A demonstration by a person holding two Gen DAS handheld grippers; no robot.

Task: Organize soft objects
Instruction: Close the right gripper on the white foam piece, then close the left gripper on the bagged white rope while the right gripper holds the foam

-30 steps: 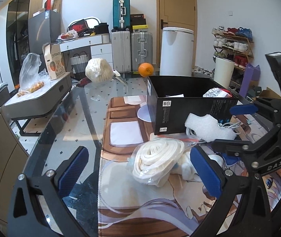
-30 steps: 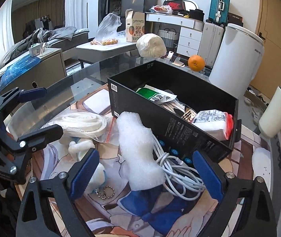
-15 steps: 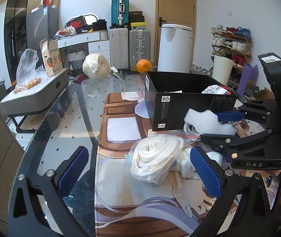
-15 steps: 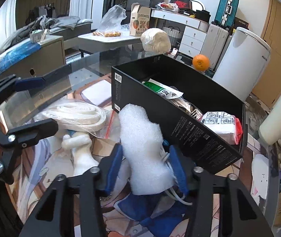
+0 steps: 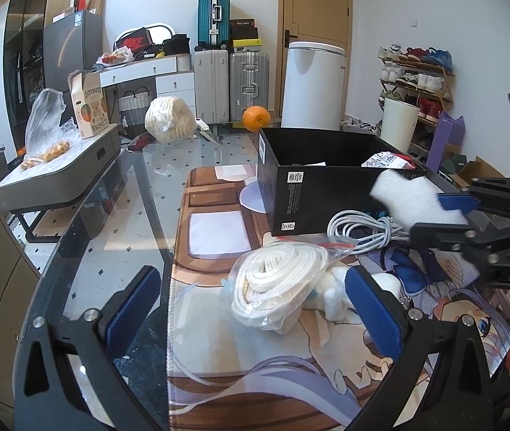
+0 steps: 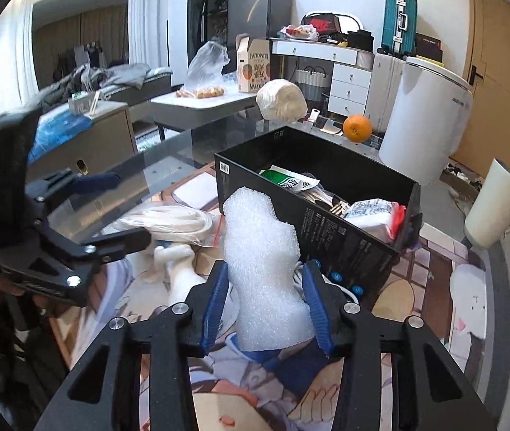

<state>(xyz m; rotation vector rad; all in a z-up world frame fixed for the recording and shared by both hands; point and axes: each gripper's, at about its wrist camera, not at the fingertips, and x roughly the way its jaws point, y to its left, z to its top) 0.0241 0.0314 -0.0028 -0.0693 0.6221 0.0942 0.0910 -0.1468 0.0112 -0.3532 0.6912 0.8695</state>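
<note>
1. Glass table (image 5: 118, 215): carries everything; a printed mat (image 5: 290, 370) covers the part nearest both cameras.
2. Black box (image 6: 326, 222), my landmark: open top, standing on the mat. Packets (image 6: 369, 215) already lie inside, towards its right end.
3. Bagged white strap coil (image 5: 276, 283): on the mat in front of the box's left corner, resting against a small white plush (image 5: 333, 287).
4. Foam piece (image 6: 265, 269): the thing in hand. It is off the mat, just in front of the box's long wall, its top about level with the rim.
5. White cable bundle (image 5: 359, 226): lies against the foot of the box wall, directly below the foam.
6. Right gripper (image 6: 265, 309): clamped on the foam's lower part, blue pads pressed in on both sides.
7. Left gripper (image 5: 251, 305): jaws spread wide, nothing between them, low over the mat in front of the box, strap coil just ahead.
8. Risks, as judged:
   - Foam is squashy, gripped low; the tall free end may catch the box rim and twist out.
   - Too low a carry could knock the wall and shift the box.
   - Whether any cable loop clings to the foam is unclear; if so it would drag along.
</note>
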